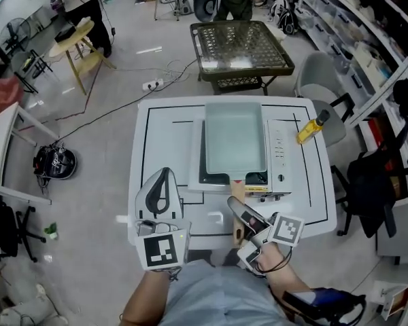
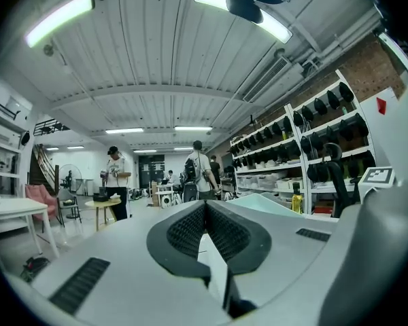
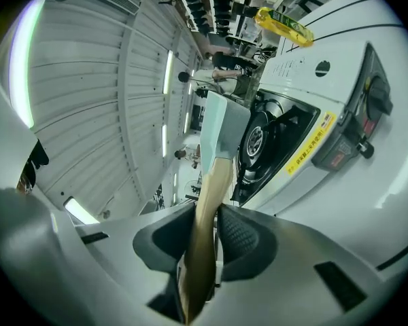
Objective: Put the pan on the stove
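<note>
Right gripper (image 3: 207,212): jaws clamped on the wooden handle (image 3: 213,182) of the pan (image 1: 234,141). The pan is pale and rectangular and lies over the stove (image 1: 279,156) at mid-table, handle toward the near edge; contact with the burner not discernible. Left gripper (image 2: 205,212): jaws together, nothing between them, near-left of the stove, above the white table (image 1: 162,131). Yellow bottle (image 1: 311,128) just right of the stove.

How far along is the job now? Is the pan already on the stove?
Mostly done: the pan lies over the stove. In hand: the right claw grips its wooden handle. Remaining: settle it if it is not yet resting, then release. The left claw is shut and empty.
</note>
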A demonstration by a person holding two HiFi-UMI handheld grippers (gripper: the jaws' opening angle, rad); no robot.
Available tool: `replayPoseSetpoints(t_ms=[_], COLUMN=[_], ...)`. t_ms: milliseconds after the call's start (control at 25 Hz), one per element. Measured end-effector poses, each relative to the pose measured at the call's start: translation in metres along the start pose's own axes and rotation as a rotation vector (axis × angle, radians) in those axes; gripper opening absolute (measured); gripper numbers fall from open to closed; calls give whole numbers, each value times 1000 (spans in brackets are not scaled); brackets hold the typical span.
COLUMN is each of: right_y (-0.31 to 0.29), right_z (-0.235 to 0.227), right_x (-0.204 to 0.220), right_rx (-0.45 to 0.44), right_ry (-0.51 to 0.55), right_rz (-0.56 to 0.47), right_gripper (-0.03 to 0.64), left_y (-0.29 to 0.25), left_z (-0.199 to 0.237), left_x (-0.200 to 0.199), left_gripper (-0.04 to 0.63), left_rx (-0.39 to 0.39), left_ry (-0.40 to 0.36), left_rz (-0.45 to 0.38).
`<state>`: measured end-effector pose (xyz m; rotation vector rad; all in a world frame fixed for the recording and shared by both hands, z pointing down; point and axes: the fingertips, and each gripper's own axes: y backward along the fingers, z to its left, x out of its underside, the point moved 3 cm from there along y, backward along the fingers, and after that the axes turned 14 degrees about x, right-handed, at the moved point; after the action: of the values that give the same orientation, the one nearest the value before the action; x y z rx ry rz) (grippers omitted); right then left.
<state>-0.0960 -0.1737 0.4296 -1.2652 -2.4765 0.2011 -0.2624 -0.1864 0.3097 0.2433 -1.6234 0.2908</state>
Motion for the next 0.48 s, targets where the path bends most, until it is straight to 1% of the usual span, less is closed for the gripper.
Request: replayPoseSetpoints(t_ms=[480], right_y=[-24], right_z=[-4], right_x=[-4], right_rx=[21], right_ry=[-36], right_rz=[-7], right_gripper=[123], left_y=[-8], left_z=[24], left_x=[5], left_gripper=[18], left_rx=[3], left_ry=[-6], left_rz=[14])
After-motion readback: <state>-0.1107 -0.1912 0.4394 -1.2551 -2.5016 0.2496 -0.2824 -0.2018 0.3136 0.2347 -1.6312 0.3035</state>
